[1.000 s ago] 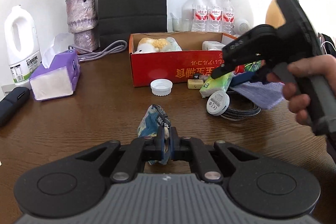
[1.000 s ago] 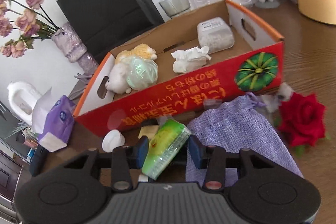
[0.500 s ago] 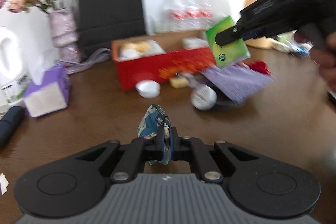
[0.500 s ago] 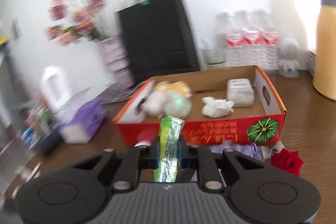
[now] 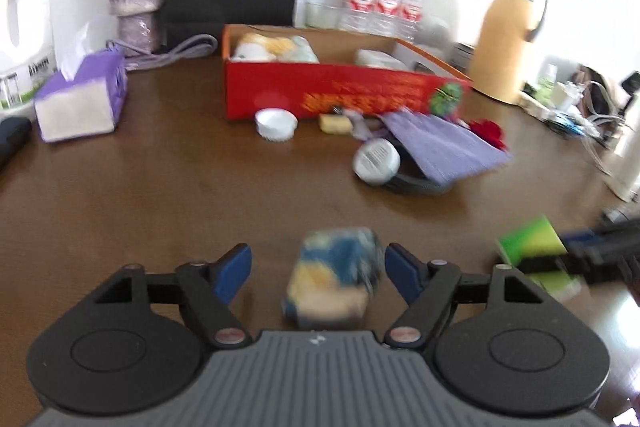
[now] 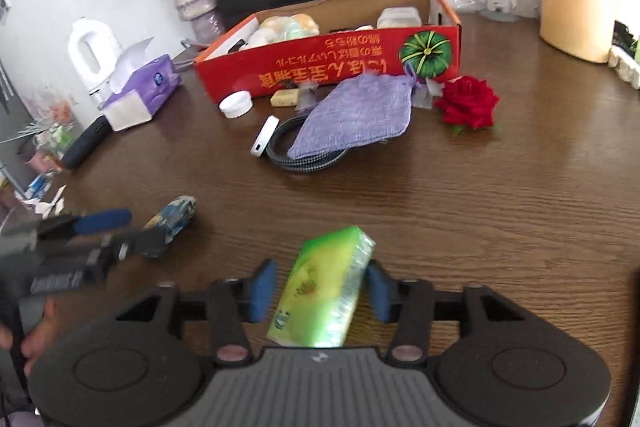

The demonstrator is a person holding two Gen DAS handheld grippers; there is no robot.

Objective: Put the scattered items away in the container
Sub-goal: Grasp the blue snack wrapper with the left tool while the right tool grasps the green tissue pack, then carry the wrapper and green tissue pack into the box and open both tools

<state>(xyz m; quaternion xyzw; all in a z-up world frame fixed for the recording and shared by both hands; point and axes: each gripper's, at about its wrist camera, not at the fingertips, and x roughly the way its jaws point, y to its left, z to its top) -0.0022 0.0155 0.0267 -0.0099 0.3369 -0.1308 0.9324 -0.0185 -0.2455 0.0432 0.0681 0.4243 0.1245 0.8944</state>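
Note:
My left gripper (image 5: 318, 269) is open, its jaws apart on either side of a blue and yellow packet (image 5: 334, 281) that lies blurred between them without touching. My right gripper (image 6: 320, 291) is open around a green tissue pack (image 6: 324, 291), which lies loose between the pads. The red cardboard box (image 5: 340, 97) stands at the back of the table and holds a plush toy (image 5: 276, 45) and a white pack (image 5: 376, 59). From the right wrist view the left gripper (image 6: 108, 231) and the packet (image 6: 174, 215) show at the left.
In front of the box lie a white lid (image 6: 236, 103), a yellow block (image 6: 285, 98), a purple cloth pouch (image 6: 360, 115) over a coiled cable with a white charger (image 6: 264, 135), and a red rose (image 6: 468, 101). A purple tissue box (image 5: 80, 95), vase, black bag, bottles and yellow thermos (image 5: 508, 35) stand around.
Both grippers have opened and pulled back low over the near table. The blue packet and the green tissue pack were gripped before and now sit loose between the open jaws.

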